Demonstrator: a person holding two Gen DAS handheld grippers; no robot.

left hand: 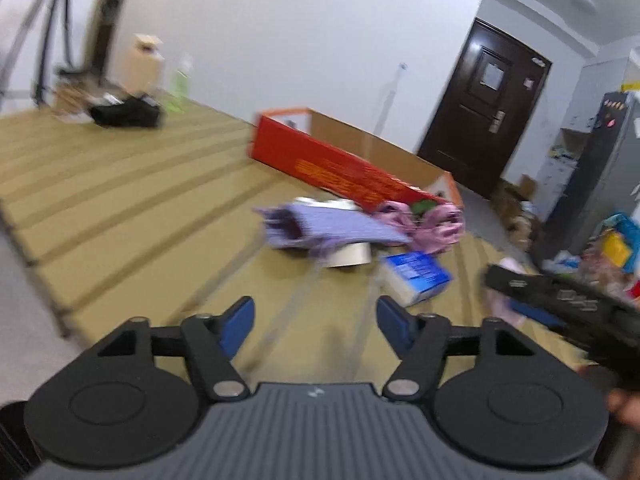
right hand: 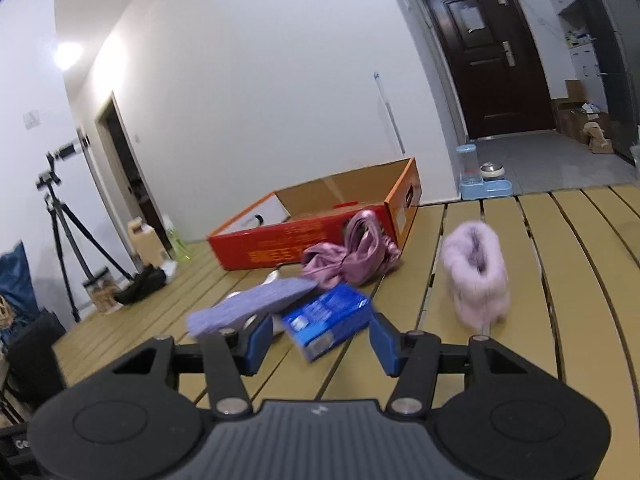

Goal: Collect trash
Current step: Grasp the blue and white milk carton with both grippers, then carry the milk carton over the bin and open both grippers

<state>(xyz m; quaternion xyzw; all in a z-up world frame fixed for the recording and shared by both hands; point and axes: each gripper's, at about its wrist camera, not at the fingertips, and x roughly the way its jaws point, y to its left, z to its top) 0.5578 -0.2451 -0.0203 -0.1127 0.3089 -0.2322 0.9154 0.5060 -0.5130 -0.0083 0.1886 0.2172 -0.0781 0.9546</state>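
Nothing collected yet by the look of it: open red-and-orange cardboard box (right hand: 320, 224) appeared bare inside as far as visible, with blue-and-white carton (right hand: 328, 320), flat lilac knitted piece (right hand: 248, 304), crumpled pink satin cloth (right hand: 352, 256) and fluffy pale-pink boot (right hand: 476, 272) all loose on tan slatted floor (right hand: 540, 300) just in front of or beside it. Left gripper (left hand: 316, 320) and right gripper (right hand: 318, 344) both held above floor with blue-padded fingers (right hand: 256, 344) parted and gripping nothing. Judged barely started, every item left to pick up; box as bin is a guess.
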